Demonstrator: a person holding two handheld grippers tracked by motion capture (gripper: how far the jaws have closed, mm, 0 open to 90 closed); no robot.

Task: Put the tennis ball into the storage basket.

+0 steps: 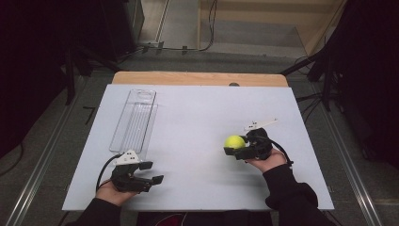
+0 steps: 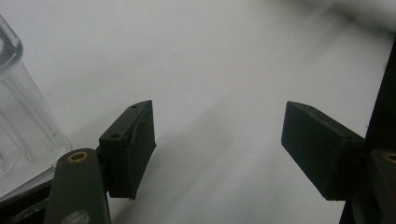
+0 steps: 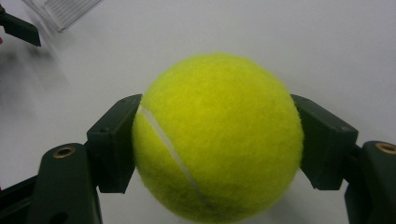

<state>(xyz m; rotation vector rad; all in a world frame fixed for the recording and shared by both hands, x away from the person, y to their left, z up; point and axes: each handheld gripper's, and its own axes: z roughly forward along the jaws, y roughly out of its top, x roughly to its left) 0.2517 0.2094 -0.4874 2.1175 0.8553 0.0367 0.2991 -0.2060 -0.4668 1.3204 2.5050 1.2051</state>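
right gripper (image 1: 234, 146): clamped on the tennis ball (image 1: 234, 141), one black jaw pressed into each side of it; held in the person's right hand (image 1: 266, 157) toward the right half of the table
tennis ball: bright yellow-green and fuzzy, with a white seam curving down its front in the right gripper view (image 3: 217, 137); it bulges out well past both jaws, above and below (so they've got it around the middle)
where the ball is: in the high view it sits between the jaws at the gripper's left end, over the white tabletop (image 1: 197, 117), right of centre and closer to the near edge than the far one; can't tell from any view whether it's touching the surface or held just off it
left gripper (image 1: 149, 172): jaws standing wide apart with nothing but bare white table between them in the left gripper view (image 2: 217, 144); held in the left hand (image 1: 112, 190) near the front left of the table, well apart from the ball
clear plastic tray (image 1: 134, 120): long, narrow and see-through, lying on the left side of the table and running away from the person; its near end is just beside the left gripper, and a rounded corner of it shows at the left edge of the left gripper view (image 2: 21, 116)
table: white top with a strip of wood (image 1: 197, 78) showing along the far edge
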